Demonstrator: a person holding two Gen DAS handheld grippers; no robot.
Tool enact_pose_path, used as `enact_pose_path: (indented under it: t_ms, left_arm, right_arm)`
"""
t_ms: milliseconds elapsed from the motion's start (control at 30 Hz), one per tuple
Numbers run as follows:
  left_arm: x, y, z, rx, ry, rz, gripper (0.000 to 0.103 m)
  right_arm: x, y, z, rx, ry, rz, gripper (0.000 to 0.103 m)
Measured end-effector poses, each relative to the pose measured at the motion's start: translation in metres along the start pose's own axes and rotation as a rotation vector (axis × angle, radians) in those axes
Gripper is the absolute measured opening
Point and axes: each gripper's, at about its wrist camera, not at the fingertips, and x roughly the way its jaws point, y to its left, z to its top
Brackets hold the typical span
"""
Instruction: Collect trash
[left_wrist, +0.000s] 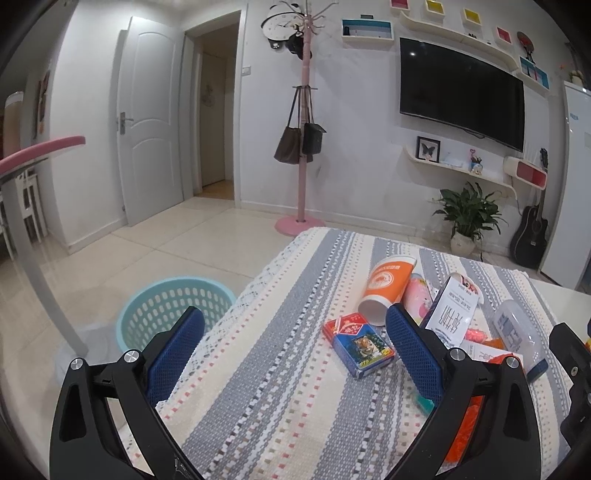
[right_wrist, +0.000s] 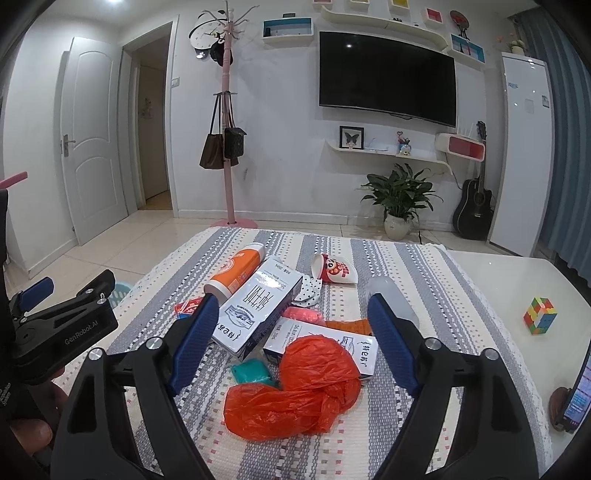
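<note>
The trash is lying in a loose heap on the striped cloth (right_wrist: 424, 280) covering the counter (right_wrist: 524, 280), toward the cloth's middle. Nearest the front edge an orange plastic bag (right_wrist: 295, 387) is sitting crumpled, touching a small teal packet (right_wrist: 251, 371) on its left. Just behind it two white milk cartons are lying on their sides: the larger carton (right_wrist: 258, 302) is leaning across the smaller carton (right_wrist: 328, 345). An orange paper cup (right_wrist: 236, 273) is lying tipped over behind the larger carton, and a red cartoon cup (right_wrist: 334, 269) is lying on its side toward the far edge. A clear plastic bottle (right_wrist: 391, 299) is resting to the right of the cartons. A red and blue card box (left_wrist: 358, 343) is lying flat on the left side of the heap.

The right tongs (right_wrist: 295, 332) are hanging above the bag and cartons with their blue pads spread wide, gripping nothing. The left tongs (left_wrist: 291, 347) are likewise standing wide open and empty over the cloth's left edge, beside the card box.

A light blue basket (left_wrist: 173, 310) is standing on the floor just off the counter's left edge. A colourful puzzle cube (right_wrist: 540, 314) is sitting on the bare counter near its right edge, well apart from the heap.
</note>
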Motion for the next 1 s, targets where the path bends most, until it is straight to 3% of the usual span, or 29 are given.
enact_pose_path:
  t_ms: [333, 533, 667, 800, 933, 1000]
  left_arm:
    - [-0.002, -0.002, 0.000, 0.004, -0.005, -0.003, 0.096]
    - [-0.004, -0.001, 0.003, 0.000, -0.007, -0.031, 0.096]
    - [-0.003, -0.006, 0.010, 0.003, 0.008, -0.106, 0.096]
    - [0.002, -0.026, 0.020, 0.051, 0.066, -0.255, 0.096]
    - [0.033, -0.059, 0.023, 0.120, 0.207, -0.431, 0.096]
    - [0.055, -0.075, 0.020, 0.155, 0.281, -0.476, 0.096]
  right_arm:
    - [-0.003, -0.008, 0.001, 0.018, -0.006, 0.004, 0.076]
    - [-0.011, -0.027, 0.007, 0.000, -0.055, -0.080, 0.077]
    - [-0.010, -0.054, 0.013, 0.024, -0.059, -0.162, 0.077]
    - [-0.006, -0.078, 0.019, 0.024, -0.063, -0.239, 0.070]
    - [0.013, -0.101, 0.023, 0.019, -0.027, -0.248, 0.067]
    - [0.033, -0.113, 0.024, 0.026, 0.021, -0.226, 0.067]
